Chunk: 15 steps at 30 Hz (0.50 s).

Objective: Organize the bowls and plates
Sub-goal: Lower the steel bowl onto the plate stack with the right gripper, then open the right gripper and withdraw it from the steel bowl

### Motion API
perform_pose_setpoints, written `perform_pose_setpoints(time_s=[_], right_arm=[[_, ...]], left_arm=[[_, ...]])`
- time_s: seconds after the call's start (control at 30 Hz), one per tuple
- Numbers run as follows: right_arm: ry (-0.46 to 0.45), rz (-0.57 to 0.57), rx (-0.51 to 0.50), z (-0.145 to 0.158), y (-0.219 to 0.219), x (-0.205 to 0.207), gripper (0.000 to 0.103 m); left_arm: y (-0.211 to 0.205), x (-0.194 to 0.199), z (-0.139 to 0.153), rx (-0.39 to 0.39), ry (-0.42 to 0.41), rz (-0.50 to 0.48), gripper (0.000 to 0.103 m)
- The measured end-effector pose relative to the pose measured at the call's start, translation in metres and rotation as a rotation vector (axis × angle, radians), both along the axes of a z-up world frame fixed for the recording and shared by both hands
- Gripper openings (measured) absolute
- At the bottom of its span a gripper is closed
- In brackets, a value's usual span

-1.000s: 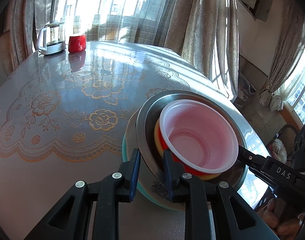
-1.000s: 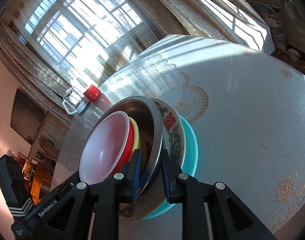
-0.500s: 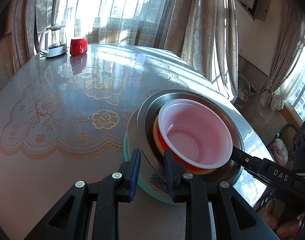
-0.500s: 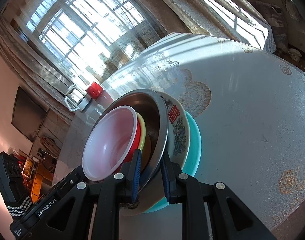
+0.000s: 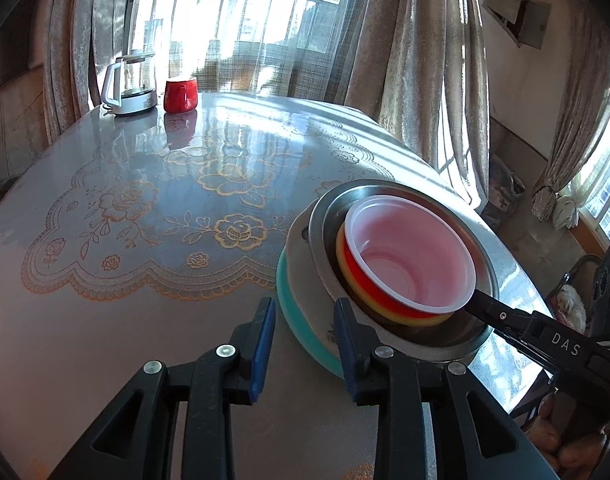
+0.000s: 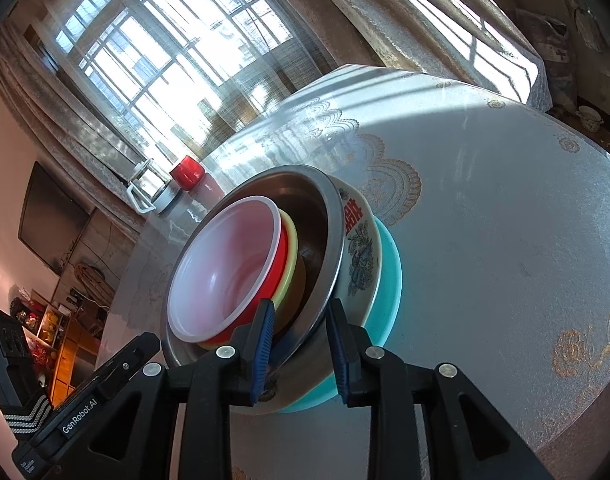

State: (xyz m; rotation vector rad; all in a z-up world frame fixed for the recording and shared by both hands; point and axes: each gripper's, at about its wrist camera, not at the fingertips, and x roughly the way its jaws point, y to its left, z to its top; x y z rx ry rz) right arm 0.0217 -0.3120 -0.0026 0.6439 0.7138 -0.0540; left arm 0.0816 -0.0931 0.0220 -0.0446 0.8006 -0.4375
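A nested stack rests on the table: a teal plate (image 5: 293, 308), a white patterned bowl (image 5: 301, 256), a steel bowl (image 5: 481, 248), a yellow bowl, a red bowl and a clear plastic bowl (image 5: 409, 256) on top. My left gripper (image 5: 303, 340) is open, pulled back from the stack's near edge, holding nothing. My right gripper (image 6: 297, 344) is open, its jaws on either side of the steel bowl's rim (image 6: 333, 248) without clamping it. The stack also shows in the right wrist view, with the teal plate (image 6: 389, 280) lowest and the clear bowl (image 6: 225, 264) on top.
A glass kettle (image 5: 129, 84) and a red mug (image 5: 180, 95) stand at the table's far edge by the window. The round table (image 5: 145, 208) has a lace-pattern cover. Its right edge lies close beside the stack; curtains hang beyond.
Both grippers have opened and let go of the stack's rim. My left gripper has drawn back from the stack, which now sits flat on the table.
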Motion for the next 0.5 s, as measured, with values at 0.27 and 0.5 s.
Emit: perform_pose_setpoints(time_s=[0.27, 0.5], right_arm=[[-0.01, -0.015, -0.162, 0.008, 0.014, -0.005, 0.034], [-0.05, -0.058, -0.311, 0.02, 0.028, -0.014, 0.04]], left_arm=[[0.012, -0.021, -0.004, 0.077, -0.074, 0.064, 0.054], [0.017, -0.035, -0.008, 0.112, -0.131, 0.102, 0.074]])
